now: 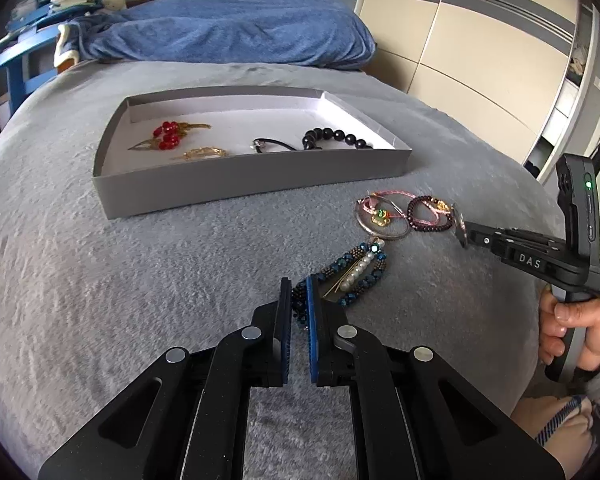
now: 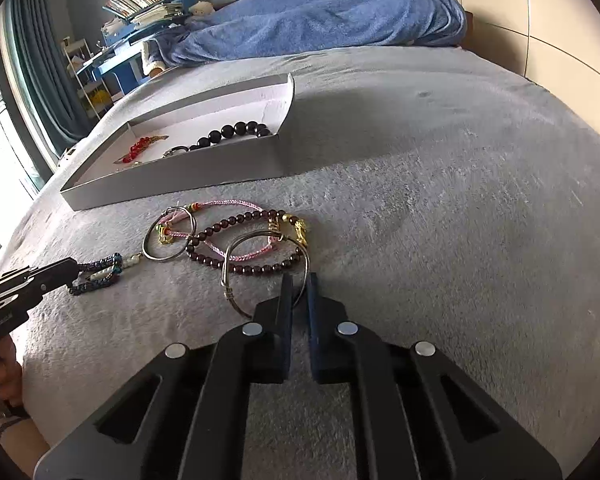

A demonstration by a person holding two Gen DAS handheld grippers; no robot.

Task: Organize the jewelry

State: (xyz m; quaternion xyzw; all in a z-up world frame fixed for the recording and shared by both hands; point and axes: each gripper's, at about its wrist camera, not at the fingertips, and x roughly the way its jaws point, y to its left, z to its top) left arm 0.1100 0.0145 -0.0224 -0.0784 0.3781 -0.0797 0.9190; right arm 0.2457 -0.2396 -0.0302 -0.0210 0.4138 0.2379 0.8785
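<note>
1. Bed (image 1: 100,280): soft grey cover fills the frame, so loose pieces stay put.
2. Box (image 1: 236,184), upper centre: shallow and open-topped; some pieces already lie inside.
3. My left gripper (image 1: 299,284), lower centre: nearly closed around the blue beaded bracelet (image 1: 364,268), apparently gripping it.
4. My right gripper (image 2: 299,280), lower centre: nearly closed, pinching the wire bangle (image 2: 268,264) at its rim, tilted up.
5. Garnet bracelet (image 2: 236,248), mid-frame: unsorted, lying loose.
</note>
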